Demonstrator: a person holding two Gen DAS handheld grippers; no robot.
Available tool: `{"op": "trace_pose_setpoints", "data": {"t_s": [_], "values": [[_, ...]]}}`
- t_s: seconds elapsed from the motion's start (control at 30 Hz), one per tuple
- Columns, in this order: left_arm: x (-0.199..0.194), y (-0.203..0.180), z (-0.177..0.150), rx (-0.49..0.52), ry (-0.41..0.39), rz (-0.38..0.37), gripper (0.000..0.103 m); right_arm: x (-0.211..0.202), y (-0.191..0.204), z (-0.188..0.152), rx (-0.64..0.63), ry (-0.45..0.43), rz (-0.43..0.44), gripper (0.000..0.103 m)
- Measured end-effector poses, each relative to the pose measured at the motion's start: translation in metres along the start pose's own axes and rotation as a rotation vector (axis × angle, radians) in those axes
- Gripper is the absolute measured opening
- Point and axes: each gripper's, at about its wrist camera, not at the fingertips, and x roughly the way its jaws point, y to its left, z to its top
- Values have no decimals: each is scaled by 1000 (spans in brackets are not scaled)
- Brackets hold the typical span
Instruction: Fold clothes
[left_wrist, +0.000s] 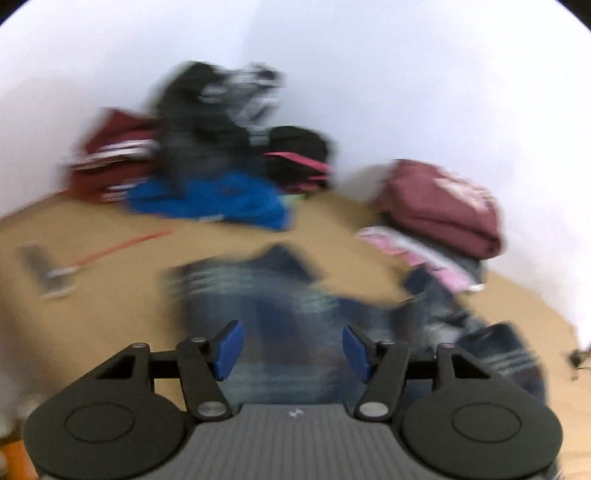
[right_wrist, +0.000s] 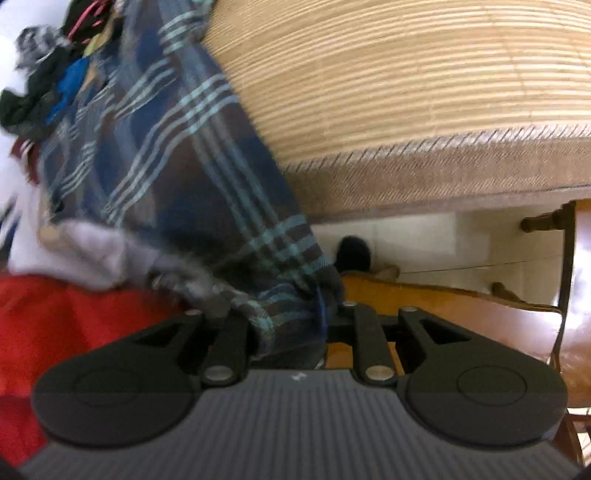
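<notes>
**Colours on the mat**

The plaid garment (right_wrist: 177, 155) is showing navy and brown checks crossed by pale teal stripes. The woven mat (right_wrist: 388, 85) is glowing straw-tan, with a brown twill border. Behind, a maroon folded top (left_wrist: 443, 206) is sitting over pink-and-white cloth (left_wrist: 417, 254), while bright blue fabric (left_wrist: 221, 203) is peeking from the dark pile (left_wrist: 207, 122).

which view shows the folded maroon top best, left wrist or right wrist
The left wrist view. There the folded maroon top sits on a small stack of clothes at the right, against the white wall, blurred but whole. The right wrist view does not show it; the plaid garment fills most of that picture.
</notes>
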Motion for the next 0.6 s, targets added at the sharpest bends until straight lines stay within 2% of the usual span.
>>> {"op": "trace_pose_setpoints", "data": {"t_s": [0.07, 0.1, 0.17, 0.2, 0.23, 0.3, 0.37, 0.47, 0.53, 0.6], "values": [[44, -43, 0, 0, 30, -87, 61, -7, -3, -13, 54, -14, 55, 21], [66, -59, -5, 0, 55, -128, 60, -12, -12, -20, 146, -42, 102, 21], [112, -84, -17, 54, 154, -121, 58, -25, -29, -39, 325, -130, 201, 22], [134, -96, -23, 82, 204, -118, 52, -32, -38, -50, 410, -189, 253, 23], [157, -108, -29, 108, 253, -114, 49, -41, -42, -62, 464, -258, 284, 23], [180, -109, -34, 110, 304, -74, 49, -55, -39, -86, 539, -380, 327, 23], [186, -110, -32, 153, 285, -78, 50, -71, -32, -109, 589, -478, 346, 22], [190, -114, -32, 269, 291, -99, 55, -90, -15, -131, 622, -525, 361, 23], [192, -116, -34, 349, 294, -115, 64, -105, -5, -132, 577, -522, 321, 23], [189, -136, -49, 441, 289, -107, 73, -117, 7, -127, 485, -483, 249, 23]]}}
